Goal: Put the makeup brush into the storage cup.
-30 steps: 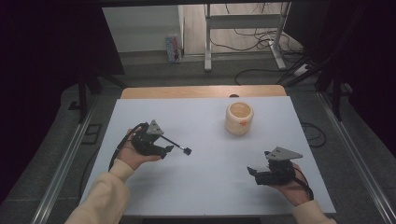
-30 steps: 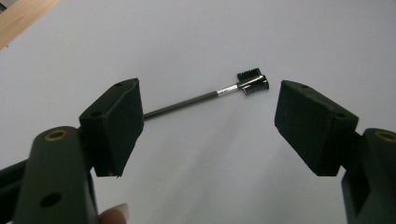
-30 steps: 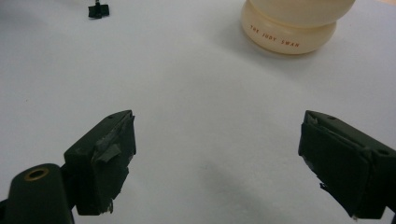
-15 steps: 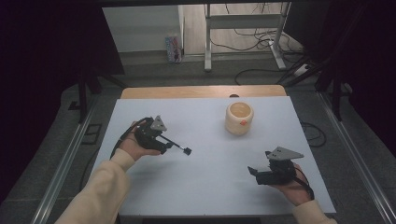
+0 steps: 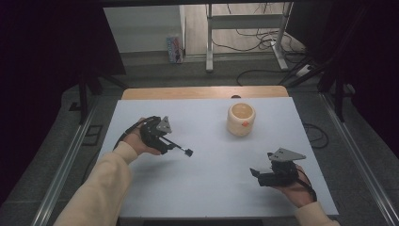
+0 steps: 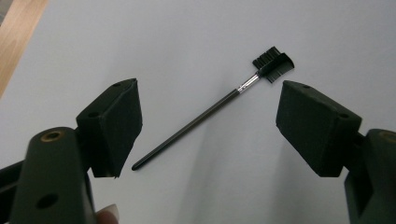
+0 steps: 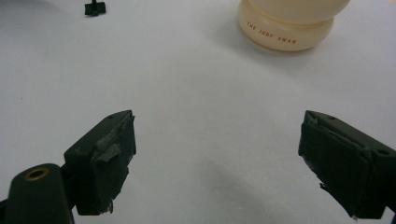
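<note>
Left gripper (image 5: 175,147) stands wide open over the left half of the tabletop (image 5: 211,183), nothing pressed between its pads. In the left gripper view its own jaws rise on either side of a thin black brush (image 6: 212,110), which lies flat on the white surface — the pointed handle end sits just beside the left pad (image 6: 122,122), while the bristle-and-comb head points toward the upper right, close to the other pad but apart from it. From the high view, the brush (image 5: 181,150) runs from under the gripper toward the middle of the tabletop, its small head clear of the hand.

Right gripper (image 5: 256,173), near the front right corner, is also spread wide and holds nothing; in the right gripper view (image 7: 215,154) only bare surface lies between its jaws. A cream cup (image 5: 241,119) with red lettering stands upright nearer the far edge, right of centre — well apart from both grippers.
</note>
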The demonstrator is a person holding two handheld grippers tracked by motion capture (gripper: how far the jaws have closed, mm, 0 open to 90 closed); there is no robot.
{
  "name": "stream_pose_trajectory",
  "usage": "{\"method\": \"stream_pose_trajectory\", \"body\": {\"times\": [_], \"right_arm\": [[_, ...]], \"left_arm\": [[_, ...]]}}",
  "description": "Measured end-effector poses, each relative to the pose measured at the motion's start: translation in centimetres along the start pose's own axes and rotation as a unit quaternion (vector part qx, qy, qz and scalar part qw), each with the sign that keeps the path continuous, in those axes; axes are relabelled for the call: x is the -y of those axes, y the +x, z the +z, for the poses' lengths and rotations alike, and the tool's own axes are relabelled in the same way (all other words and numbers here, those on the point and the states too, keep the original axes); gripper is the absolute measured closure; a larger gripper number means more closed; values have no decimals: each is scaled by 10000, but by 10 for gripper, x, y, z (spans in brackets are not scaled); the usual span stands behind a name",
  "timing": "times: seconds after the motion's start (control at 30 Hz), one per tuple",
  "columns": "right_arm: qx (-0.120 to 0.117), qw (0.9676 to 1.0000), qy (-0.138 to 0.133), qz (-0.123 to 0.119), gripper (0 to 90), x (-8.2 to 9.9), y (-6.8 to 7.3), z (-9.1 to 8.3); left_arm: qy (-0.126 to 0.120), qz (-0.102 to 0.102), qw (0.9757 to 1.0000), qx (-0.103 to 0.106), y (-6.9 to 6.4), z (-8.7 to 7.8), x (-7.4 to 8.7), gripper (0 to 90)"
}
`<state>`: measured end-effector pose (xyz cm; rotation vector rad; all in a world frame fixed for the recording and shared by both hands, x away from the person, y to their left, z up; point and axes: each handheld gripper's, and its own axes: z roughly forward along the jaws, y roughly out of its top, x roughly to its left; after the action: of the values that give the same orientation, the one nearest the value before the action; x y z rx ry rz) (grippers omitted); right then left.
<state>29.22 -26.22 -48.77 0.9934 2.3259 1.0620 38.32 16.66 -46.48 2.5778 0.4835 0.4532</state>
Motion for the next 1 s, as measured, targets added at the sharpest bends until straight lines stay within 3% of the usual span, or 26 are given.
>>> {"method": "stream_pose_trajectory", "body": {"times": [0.3,0.37,0.6,0.87,1.0], "right_arm": [[14,10000,18,14,108,1,-1,0],[26,10000,28,2,109,0,-1,1],[92,9999,3,67,110,0,-3,-1],[95,9999,12,68,110,0,-3,0],[93,9999,12,68,110,0,-4,-1]], "left_arm": [[57,105,9999,-10,3,6,3,228],[32,133,9999,65,3,7,3,230],[-3,438,9988,210,2,11,4,240],[217,778,9966,145,4,13,7,260],[206,891,9957,139,7,8,6,276]]}}
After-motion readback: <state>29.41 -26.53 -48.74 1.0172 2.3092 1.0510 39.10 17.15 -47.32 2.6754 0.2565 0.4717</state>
